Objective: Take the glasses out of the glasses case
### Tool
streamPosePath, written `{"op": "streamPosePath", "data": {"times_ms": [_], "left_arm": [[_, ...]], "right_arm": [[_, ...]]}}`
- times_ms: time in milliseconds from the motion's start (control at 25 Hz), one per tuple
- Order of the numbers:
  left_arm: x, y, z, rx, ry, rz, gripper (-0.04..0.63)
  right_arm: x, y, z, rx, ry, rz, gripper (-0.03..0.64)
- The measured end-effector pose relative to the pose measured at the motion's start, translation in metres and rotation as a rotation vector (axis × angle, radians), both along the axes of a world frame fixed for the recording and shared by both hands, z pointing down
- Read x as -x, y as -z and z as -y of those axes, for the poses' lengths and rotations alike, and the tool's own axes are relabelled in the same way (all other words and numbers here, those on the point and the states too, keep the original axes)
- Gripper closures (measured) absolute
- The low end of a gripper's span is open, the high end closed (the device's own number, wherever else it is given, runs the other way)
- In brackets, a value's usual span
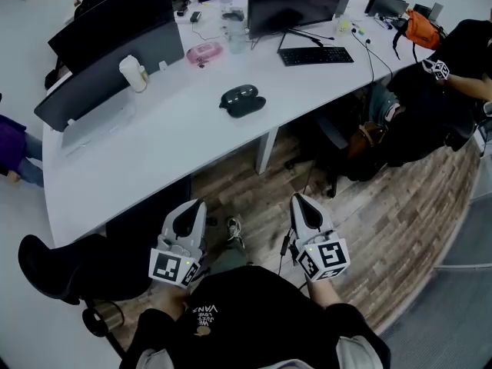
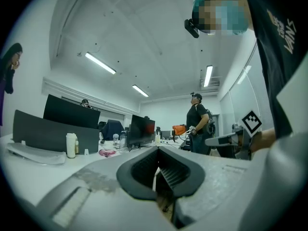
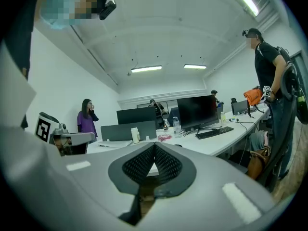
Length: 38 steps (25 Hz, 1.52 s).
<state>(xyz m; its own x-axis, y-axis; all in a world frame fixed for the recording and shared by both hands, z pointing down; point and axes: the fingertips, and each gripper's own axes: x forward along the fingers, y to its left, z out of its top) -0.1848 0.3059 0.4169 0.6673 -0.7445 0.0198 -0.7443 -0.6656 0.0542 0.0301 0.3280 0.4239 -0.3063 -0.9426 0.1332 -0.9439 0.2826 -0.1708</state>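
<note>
Two claws, both clenched, nothing in either.

Left claw and right claw were held side by side, low in front of the wearer's dark shirt. They hung over the wood-plank floor, just short of the near edge of the white bench. Both pointed roughly level toward the bench.

Left gripper view: the dark ribbed pads met at the tip with nothing between them. Right gripper view: the same, with pads together at the tip and empty.

Glasses case: dark and rounded, it lay on the bench well apart from both claws, out toward the middle of the top. Neither claw touched it. It looked like two dark lobes, one against the other. I could not tell whether the lid was up or whether glasses sat inside.

Around the case:
- A white bottle stood to its left, near a grey divider.
- A pink object lay behind it.
- A black keyboard lay behind and to its right, under a dark monitor.

Others in the room: a person in a purple top stood beyond the bench. A person in black stood at the right end, beside an orange bag.
</note>
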Motion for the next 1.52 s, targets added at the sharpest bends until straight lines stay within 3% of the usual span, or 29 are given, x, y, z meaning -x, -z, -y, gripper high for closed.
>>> {"op": "streamPosePath", "data": {"times_ms": [760, 1520], "left_arm": [[0.016, 0.002, 0.181, 0.016, -0.038, -0.032, 0.594], [-0.014, -0.016, 0.252, 0.061, -0.094, -0.01, 0.594]], "right_arm": [[0.011, 0.007, 0.176, 0.031, -0.031, -0.053, 0.615], [-0.012, 0.001, 0.253, 0.025, -0.046, -0.057, 0.615]]}}
